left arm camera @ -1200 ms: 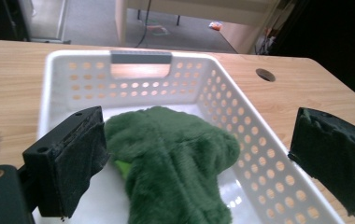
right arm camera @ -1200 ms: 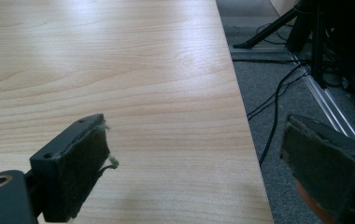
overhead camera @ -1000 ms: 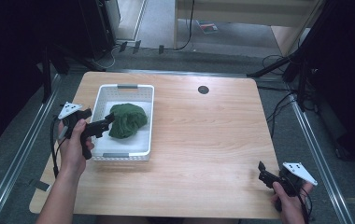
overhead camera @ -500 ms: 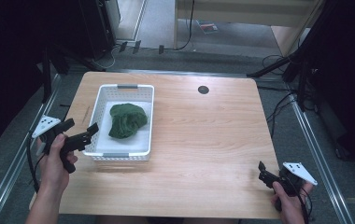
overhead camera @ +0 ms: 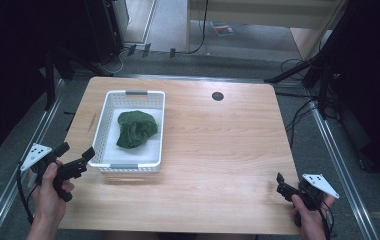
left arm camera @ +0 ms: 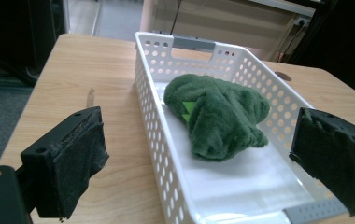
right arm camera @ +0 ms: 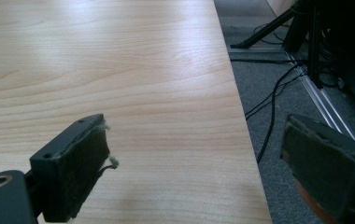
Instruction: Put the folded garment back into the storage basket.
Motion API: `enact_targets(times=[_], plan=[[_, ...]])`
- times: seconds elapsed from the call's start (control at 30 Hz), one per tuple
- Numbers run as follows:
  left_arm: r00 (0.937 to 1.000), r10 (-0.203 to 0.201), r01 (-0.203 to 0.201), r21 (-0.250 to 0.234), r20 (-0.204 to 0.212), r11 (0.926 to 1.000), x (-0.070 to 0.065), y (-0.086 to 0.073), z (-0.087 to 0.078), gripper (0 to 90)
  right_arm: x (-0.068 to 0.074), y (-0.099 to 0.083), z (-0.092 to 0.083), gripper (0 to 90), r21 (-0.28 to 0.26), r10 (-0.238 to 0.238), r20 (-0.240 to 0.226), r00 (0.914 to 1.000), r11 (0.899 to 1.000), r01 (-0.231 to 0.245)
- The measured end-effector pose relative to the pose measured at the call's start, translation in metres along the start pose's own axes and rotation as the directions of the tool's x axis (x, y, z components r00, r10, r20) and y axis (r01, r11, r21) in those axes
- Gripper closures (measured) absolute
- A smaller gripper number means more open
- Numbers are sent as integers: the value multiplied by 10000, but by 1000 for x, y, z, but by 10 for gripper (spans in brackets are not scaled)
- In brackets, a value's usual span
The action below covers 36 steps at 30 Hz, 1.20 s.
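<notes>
Two grippers are standing wide-jawed and empty: the left gripper point(overhead camera: 75, 160) is hovering just beside the white perforated plastic basket point(overhead camera: 109, 124) holding the crumpled green plush cloth point(overhead camera: 135, 128), the right gripper point(overhead camera: 281, 185) well apart. Judging by this, placing looks finished; next, clearing away.

wooden table point(overhead camera: 228, 150) – grey floor point(overhead camera: 328, 145) | cables point(overhead camera: 298, 112) | dark surroundings

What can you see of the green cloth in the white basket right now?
The dark green fluffy cloth looks like plush terry or fleece, bunched into a rumpled, folded lump rather than spread flat. A small brighter green patch shows in one fold. It lies inside the white perforated plastic basket, around the middle and slightly toward the far end, resting on the basket floor. No tongs touch it; the left tongs sit open outside the basket's near left corner.
</notes>
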<state>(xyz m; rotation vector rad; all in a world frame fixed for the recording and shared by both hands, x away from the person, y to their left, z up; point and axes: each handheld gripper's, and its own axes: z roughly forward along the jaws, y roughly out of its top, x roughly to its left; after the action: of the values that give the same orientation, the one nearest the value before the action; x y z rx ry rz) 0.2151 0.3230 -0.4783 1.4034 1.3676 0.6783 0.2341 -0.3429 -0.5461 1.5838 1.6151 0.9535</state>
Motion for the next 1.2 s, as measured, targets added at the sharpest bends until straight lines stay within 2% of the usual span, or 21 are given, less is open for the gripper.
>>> enact_targets(times=[0.13, 0.23, 0.37, 0.5, 0.6, 0.67, 0.77, 0.87, 1.0, 1.2], plan=[[9999, 61, -62, -107, -80, 9999, 4, -7, -6, 35, 0, 0, 0, 82, 9, 2, 19, 10000, 10000, -2], [9999, -64, 63, -161, -108, 9999, 8, -14, -9, 35, 0, 0, 0, 82, -6, -11, 33, 10000, 10000, 11], [9995, 37, -39, -63, -303, 10000, 12, -25, -10, 35, 1, 0, 0, 82, -6, -4, 47, 10000, 10000, 4], [9988, -59, 58, -22, -486, 10000, 20, -37, -11, 34, 1, 0, 0, 82, -15, -24, 33, 10000, 10000, 24], [9976, -43, 55, 179, -697, 9998, 25, -47, -10, 35, 1, 0, 0, 82, -13, -23, 24, 10000, 10000, 23], [9975, -143, 164, 297, -698, 9994, 29, -52, -9, 34, 1, 0, 0, 82, -21, -11, 8, 10000, 10000, 11], [9974, -237, 256, 273, -677, 9993, 32, -56, -8, 35, 0, 0, 0, 82, -20, -10, -9, 10000, 10000, 10], [9957, 96, -60, 391, -925, 9992, 33, -61, -5, 35, 1, 0, 0, 82, 1, 2, -2, 10000, 10000, -2], [9951, -86, 135, 494, -983, 9987, 36, -66, -2, 34, 0, 0, 0, 82, -23, -7, -38, 10000, 10000, 7], [9936, -138, 202, 561, -1120, 9982, 37, -70, 2, 35, 1, 0, 0, 82, -10, -14, -27, 10000, 10000, 14]])
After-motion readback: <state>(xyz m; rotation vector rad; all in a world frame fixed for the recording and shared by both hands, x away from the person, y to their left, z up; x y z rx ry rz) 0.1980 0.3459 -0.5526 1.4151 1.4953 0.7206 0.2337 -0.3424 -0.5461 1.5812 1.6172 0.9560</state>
